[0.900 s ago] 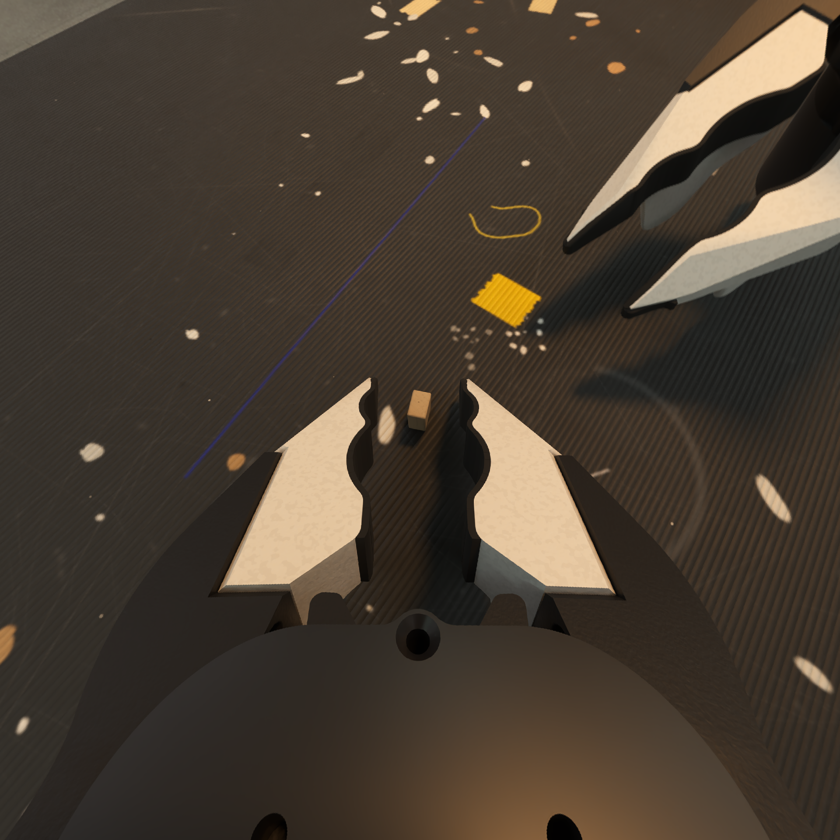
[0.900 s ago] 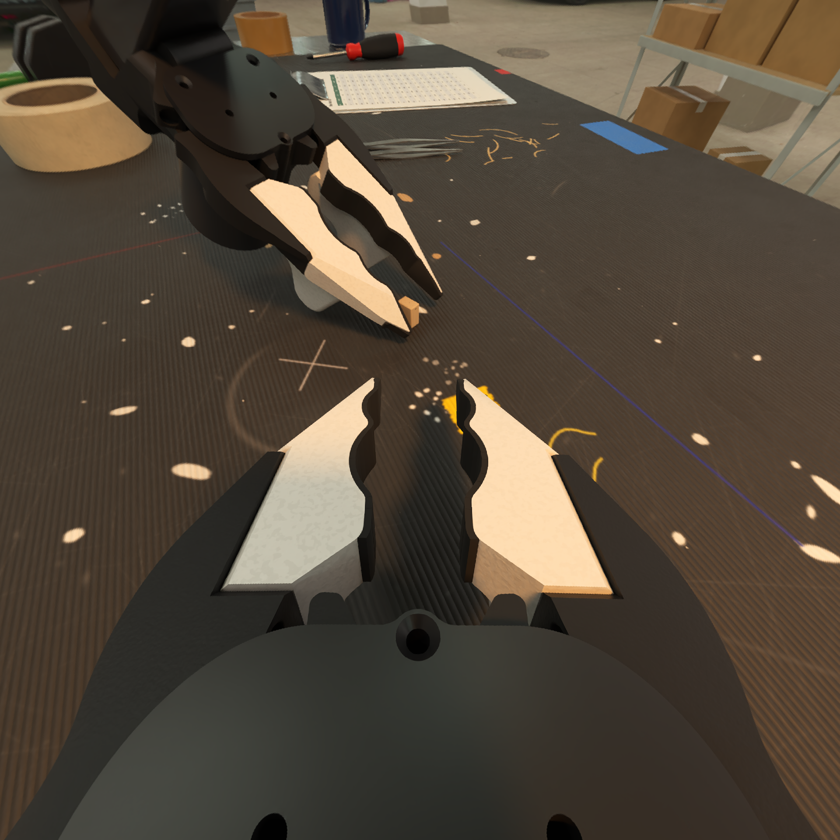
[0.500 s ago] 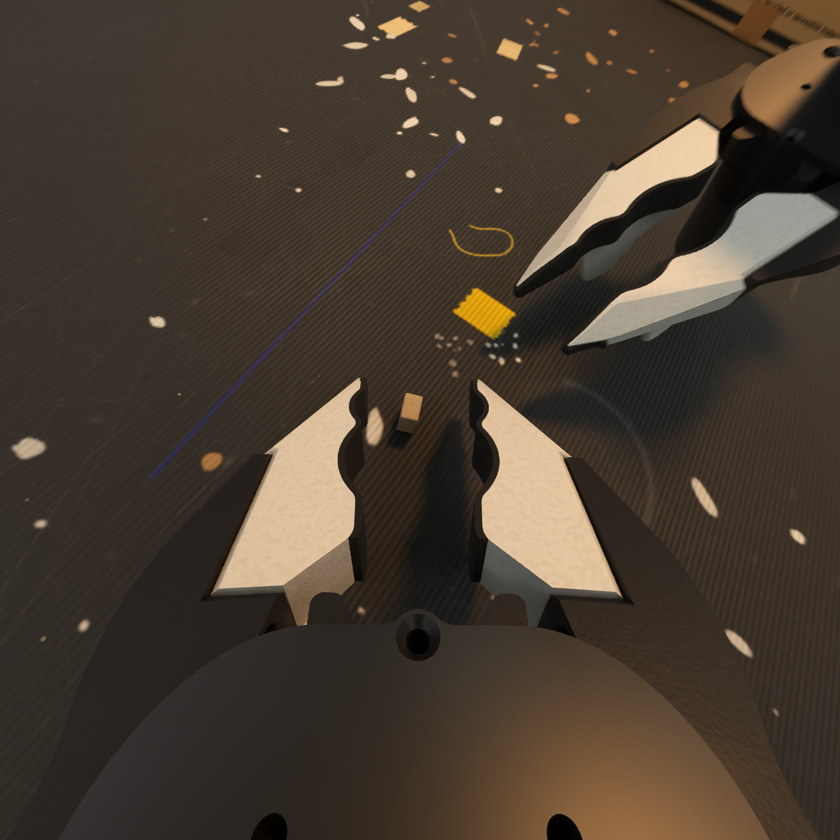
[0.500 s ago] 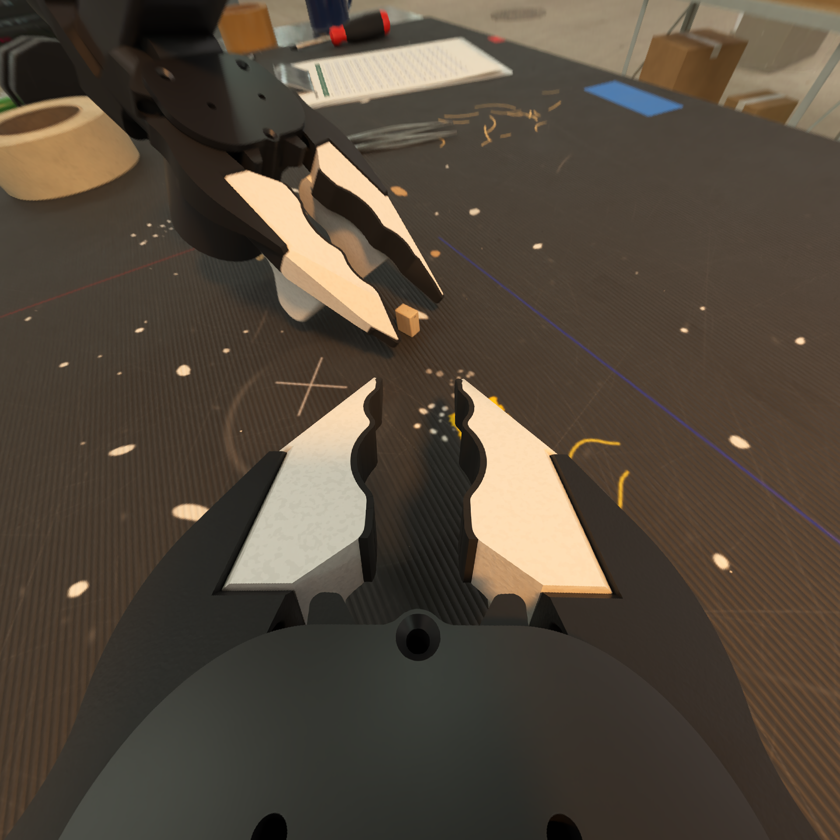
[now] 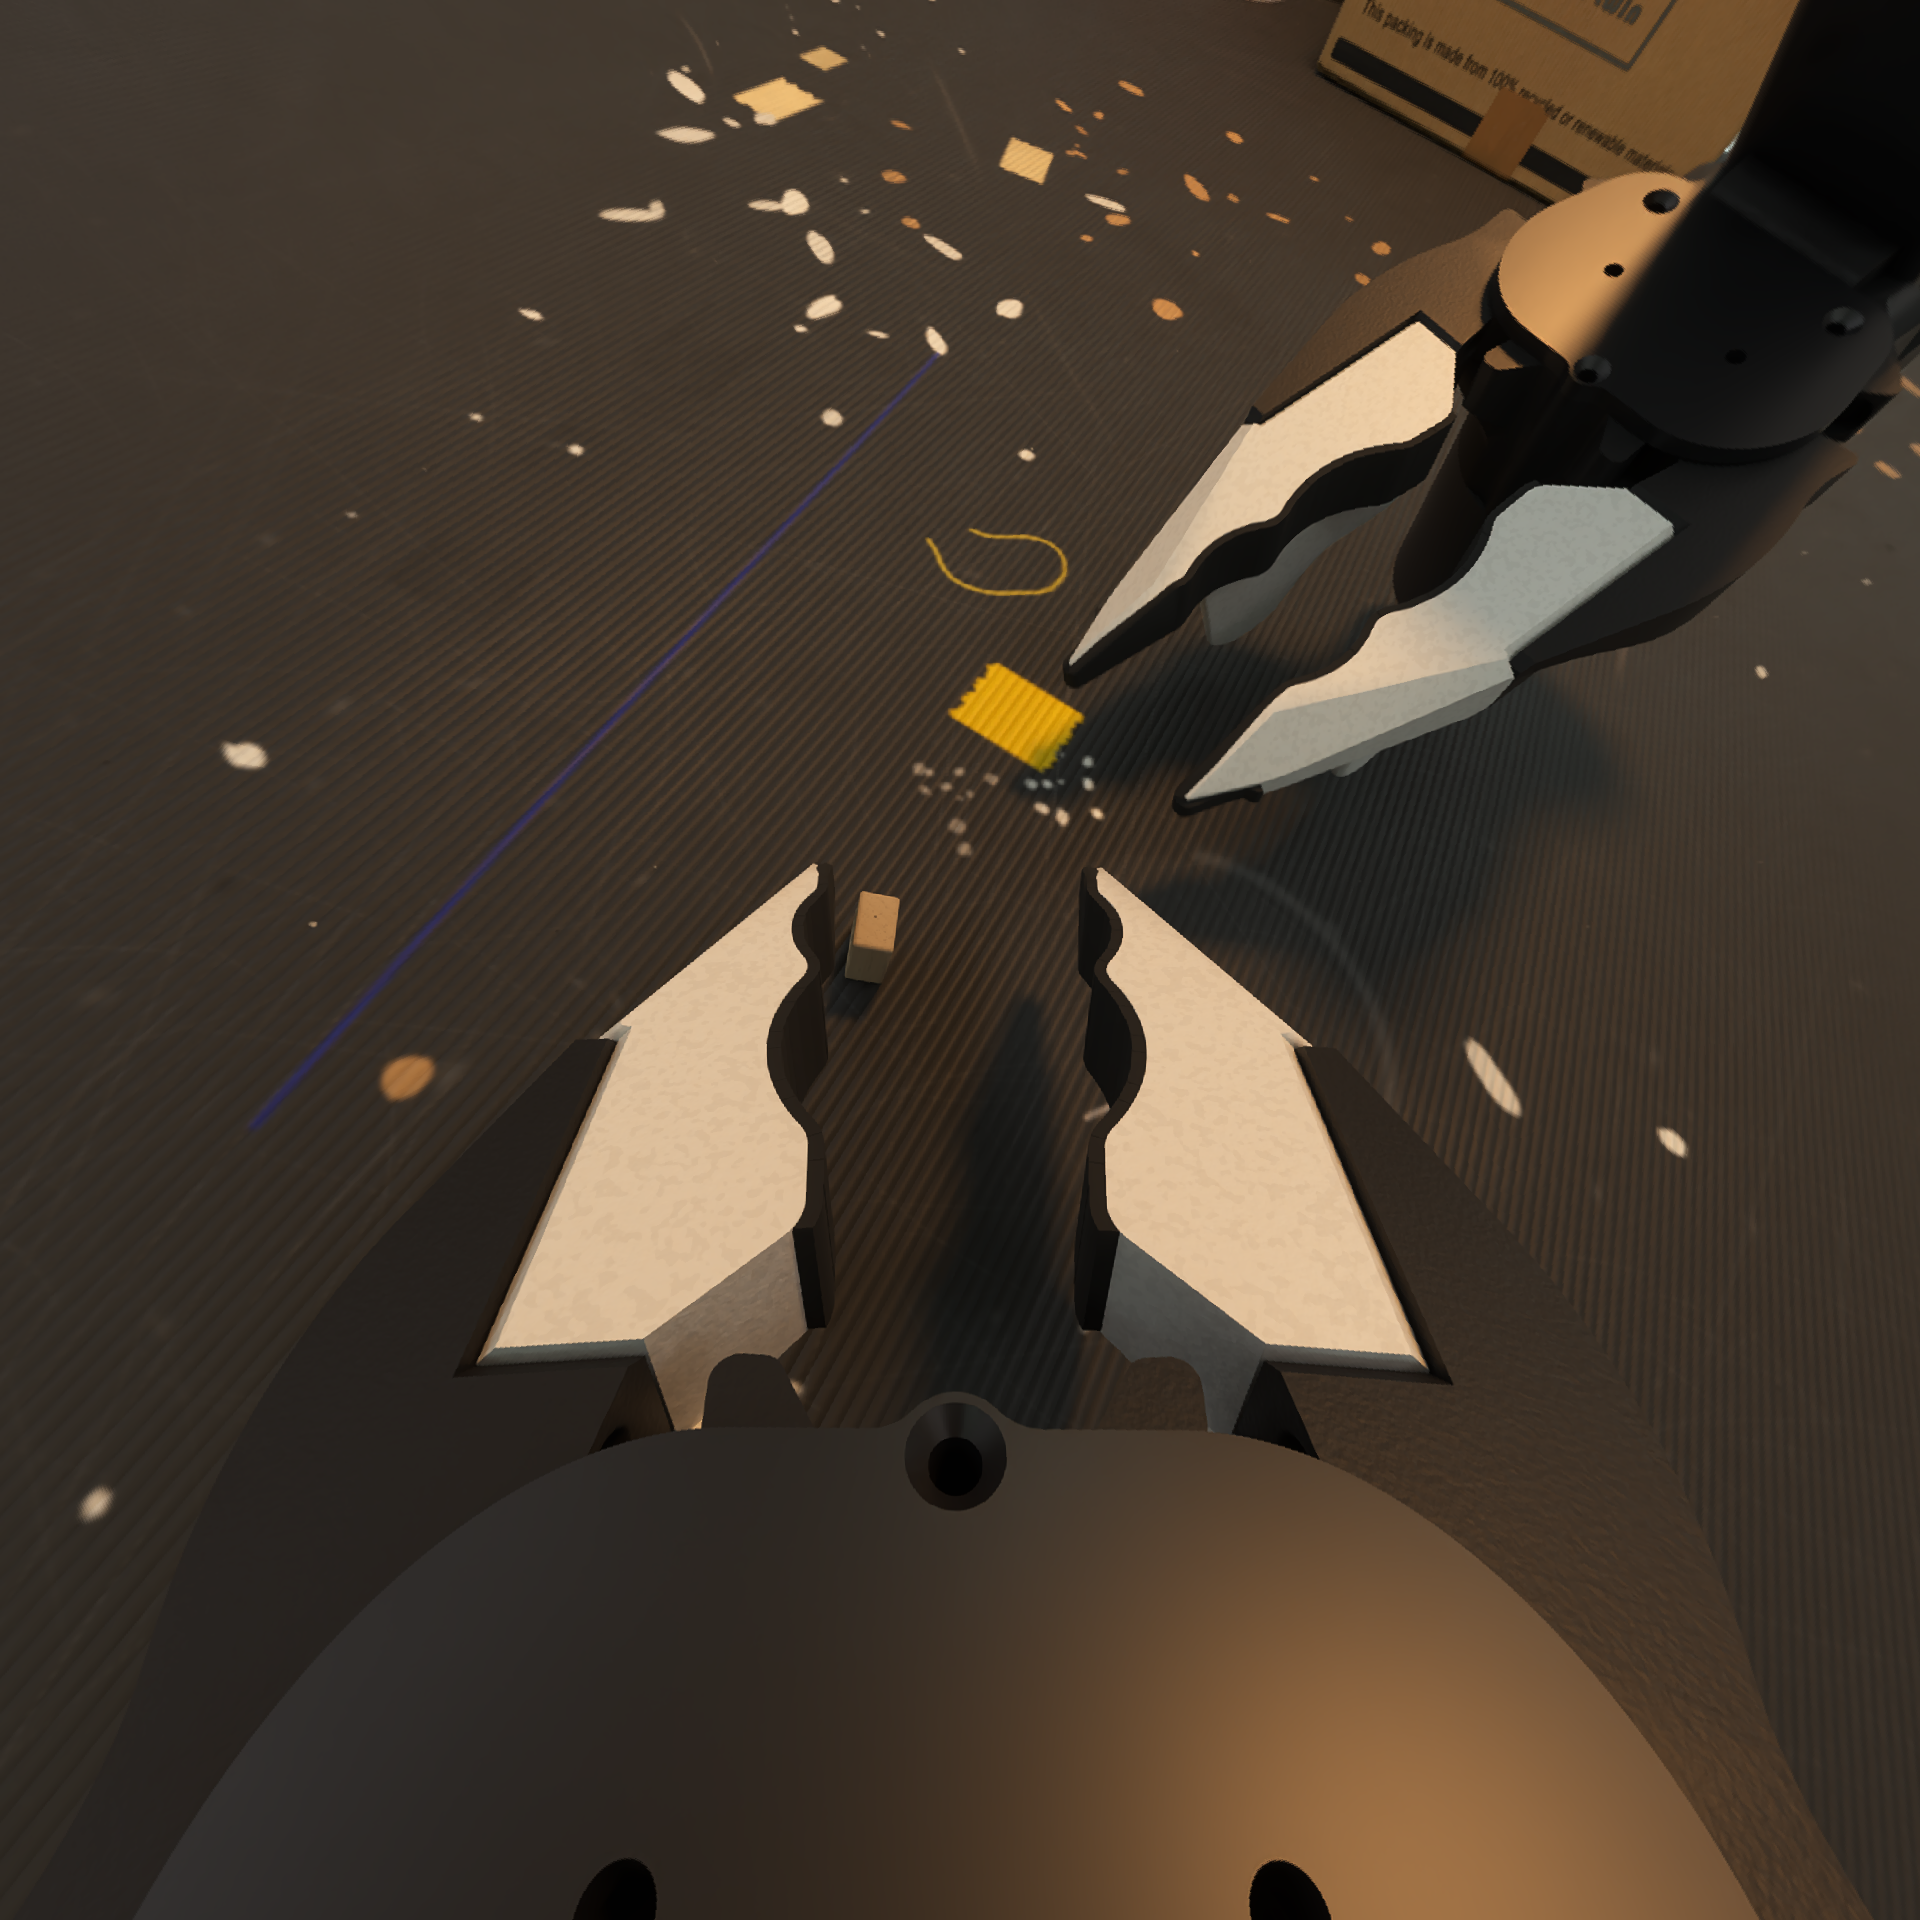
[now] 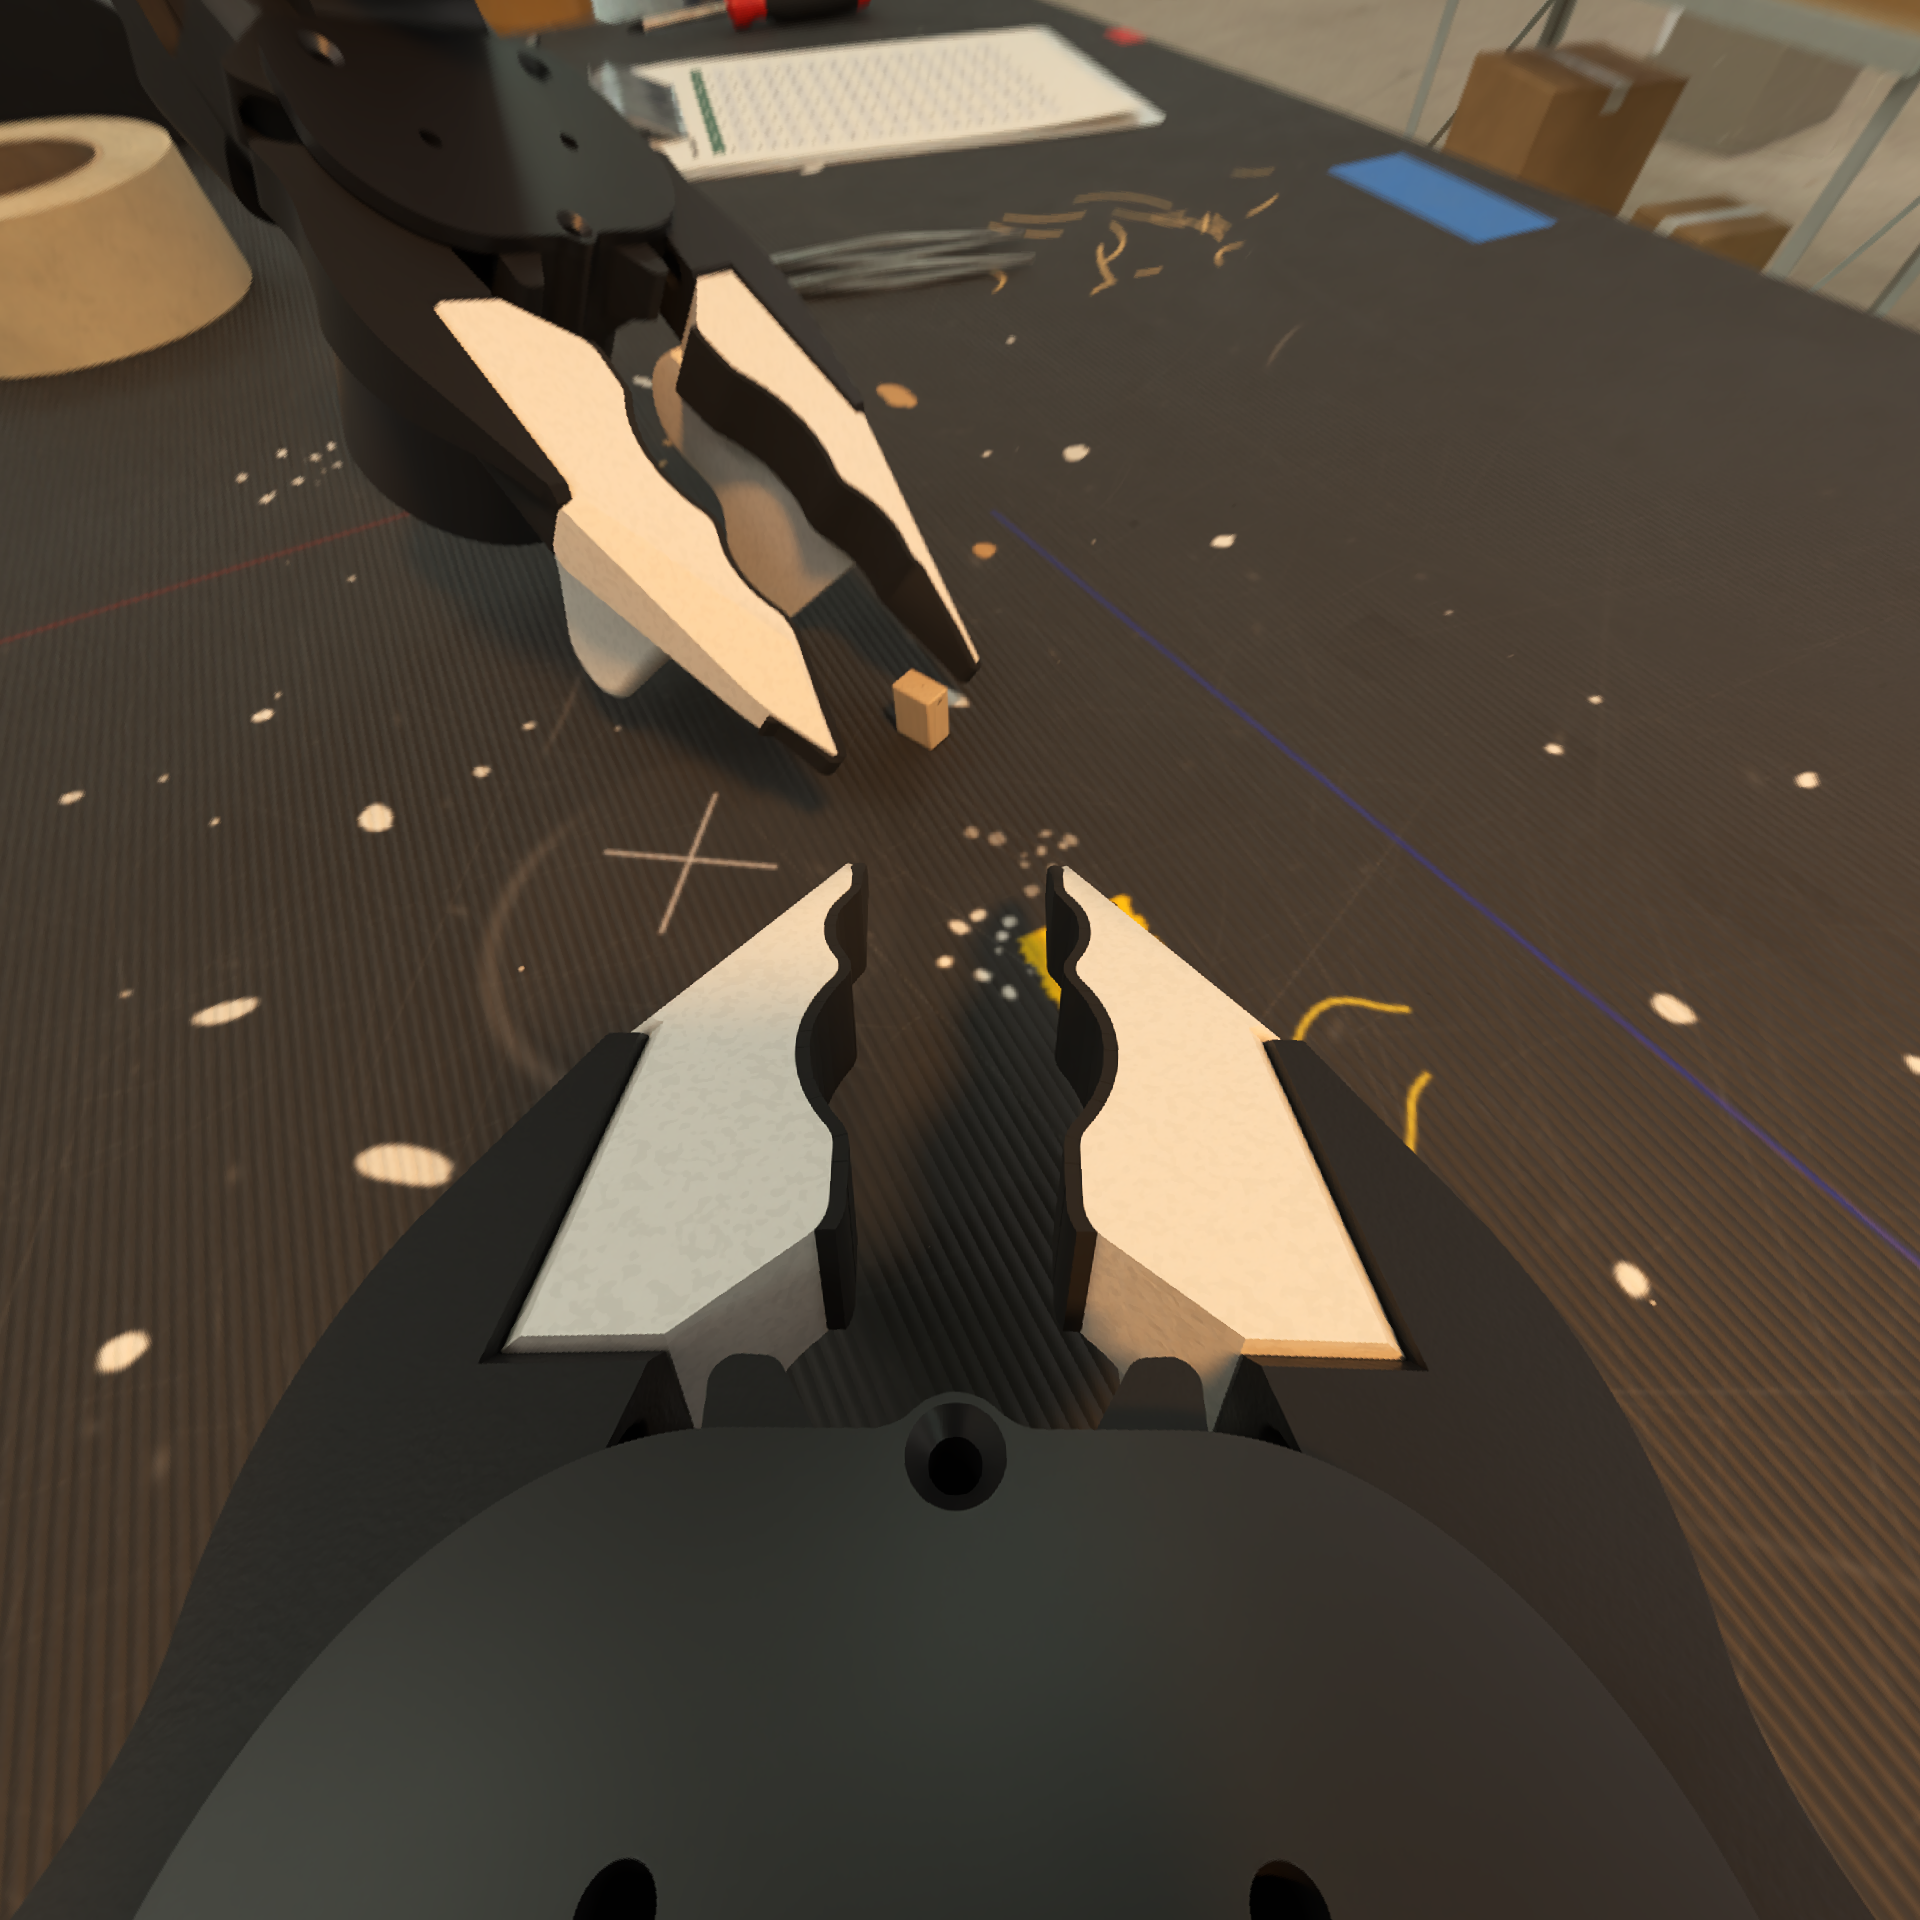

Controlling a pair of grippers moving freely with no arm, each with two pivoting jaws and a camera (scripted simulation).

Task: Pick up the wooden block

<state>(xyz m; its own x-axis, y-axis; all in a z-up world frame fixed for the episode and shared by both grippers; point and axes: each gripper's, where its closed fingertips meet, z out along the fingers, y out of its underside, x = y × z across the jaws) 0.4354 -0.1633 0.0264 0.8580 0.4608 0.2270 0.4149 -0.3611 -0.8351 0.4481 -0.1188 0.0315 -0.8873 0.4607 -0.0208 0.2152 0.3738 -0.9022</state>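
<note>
A small tan wooden block (image 5: pixel 873 935) lies on the dark table. In the left wrist view it sits between the tips of my left gripper (image 5: pixel 954 883), close to the left finger, with a gap to the right finger. The left gripper is open and nothing is held. In the right wrist view the block (image 6: pixel 921 708) shows between the left gripper's (image 6: pixel 904 722) fingertips. My right gripper (image 6: pixel 951 883) is open and empty, short of the block. It also shows in the left wrist view (image 5: pixel 1127 743), off to the right.
A yellow patch (image 5: pixel 1016 715), a yellow thread loop (image 5: pixel 1000 563) and pale specks lie beyond the block. A cardboard box (image 5: pixel 1496 83) stands far right. A tape roll (image 6: pixel 83 249), paper sheets (image 6: pixel 883 99), a blue patch (image 6: pixel 1439 197) and metal rods (image 6: pixel 894 260) lie farther back.
My left gripper's jaws have opened wider around the block, which now lies nearer the left finger. The right gripper has drawn back a little and stays open.
</note>
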